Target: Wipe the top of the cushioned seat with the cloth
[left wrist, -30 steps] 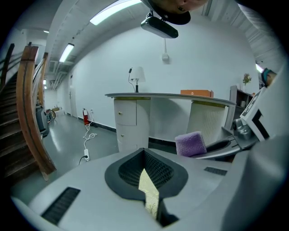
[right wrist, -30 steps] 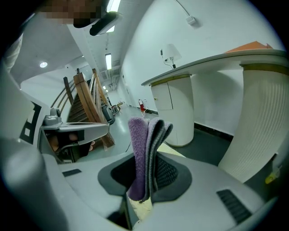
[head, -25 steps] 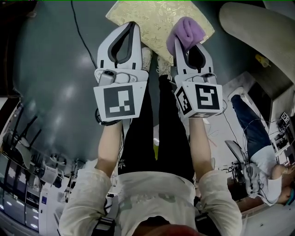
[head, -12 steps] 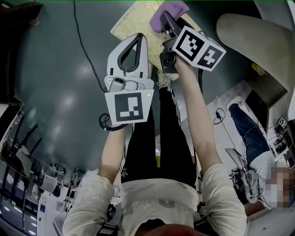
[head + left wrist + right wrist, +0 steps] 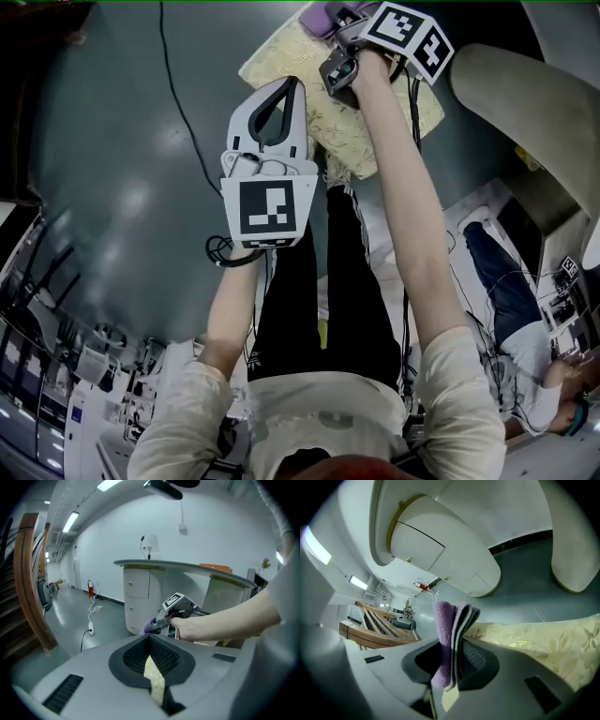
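The cushioned seat (image 5: 375, 127) has a pale yellow flowered cover and lies on the grey floor ahead of my knees. My right gripper (image 5: 336, 21) reaches over the seat's far part, shut on a folded purple cloth (image 5: 317, 13). In the right gripper view the cloth (image 5: 444, 630) stands up between the jaws of that gripper (image 5: 457, 660), with the seat (image 5: 534, 639) just beyond and below. My left gripper (image 5: 289, 89) hovers over the seat's near left edge, jaws together, holding nothing. The left gripper view shows its jaws (image 5: 151, 644) closed and the right gripper (image 5: 174, 611) ahead.
A black cable (image 5: 173, 84) runs over the floor left of the seat. A curved white counter (image 5: 530, 103) stands to the right. A seated person (image 5: 525, 319) is at the right edge. A wooden stair rail (image 5: 28, 573) rises at the left.
My right arm has stretched forward, carrying the cloth from the seat's near part to its far part. The left gripper has shifted slightly right and stayed shut.
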Motion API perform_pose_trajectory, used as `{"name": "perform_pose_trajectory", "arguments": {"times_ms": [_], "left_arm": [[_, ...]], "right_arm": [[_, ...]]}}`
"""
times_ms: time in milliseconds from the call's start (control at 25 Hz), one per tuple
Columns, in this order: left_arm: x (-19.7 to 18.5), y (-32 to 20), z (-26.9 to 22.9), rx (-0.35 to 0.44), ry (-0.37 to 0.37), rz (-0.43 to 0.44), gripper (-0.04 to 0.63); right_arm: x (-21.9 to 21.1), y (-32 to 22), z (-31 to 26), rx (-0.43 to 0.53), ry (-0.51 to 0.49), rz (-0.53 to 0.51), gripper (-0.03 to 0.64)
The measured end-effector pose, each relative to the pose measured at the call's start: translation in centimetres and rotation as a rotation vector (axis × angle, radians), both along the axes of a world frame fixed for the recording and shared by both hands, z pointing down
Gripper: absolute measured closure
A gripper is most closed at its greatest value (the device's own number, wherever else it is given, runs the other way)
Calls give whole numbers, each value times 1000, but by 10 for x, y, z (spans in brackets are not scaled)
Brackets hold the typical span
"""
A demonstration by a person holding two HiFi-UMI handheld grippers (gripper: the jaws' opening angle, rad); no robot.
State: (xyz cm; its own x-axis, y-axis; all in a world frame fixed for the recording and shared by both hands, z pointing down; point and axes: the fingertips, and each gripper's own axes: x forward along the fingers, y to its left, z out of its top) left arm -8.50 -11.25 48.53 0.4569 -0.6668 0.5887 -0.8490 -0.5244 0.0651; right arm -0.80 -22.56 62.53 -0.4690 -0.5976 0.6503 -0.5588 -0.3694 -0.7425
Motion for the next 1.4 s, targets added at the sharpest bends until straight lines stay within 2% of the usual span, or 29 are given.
{"name": "perform_pose_trajectory", "arguments": {"times_ms": [120,480,640,840,1040,1400], "left_arm": [[-9,-1,10,-68,4,-29,603],[-3,4,15,-70,-29,6,603],[3,14,19,-83,-33,34,603],[12,21,18,-95,-35,61,603],[29,28,18,-94,-34,95,603],[52,41,17,-90,-44,162,603]], "right_arm": [[-1,-4,1,-5,-7,6,526],[20,13,3,-8,21,-34,526],[54,51,3,-20,66,-40,526],[97,99,2,-47,77,22,526],[139,150,3,-69,151,30,526],[182,207,4,-93,262,2,526]]}}
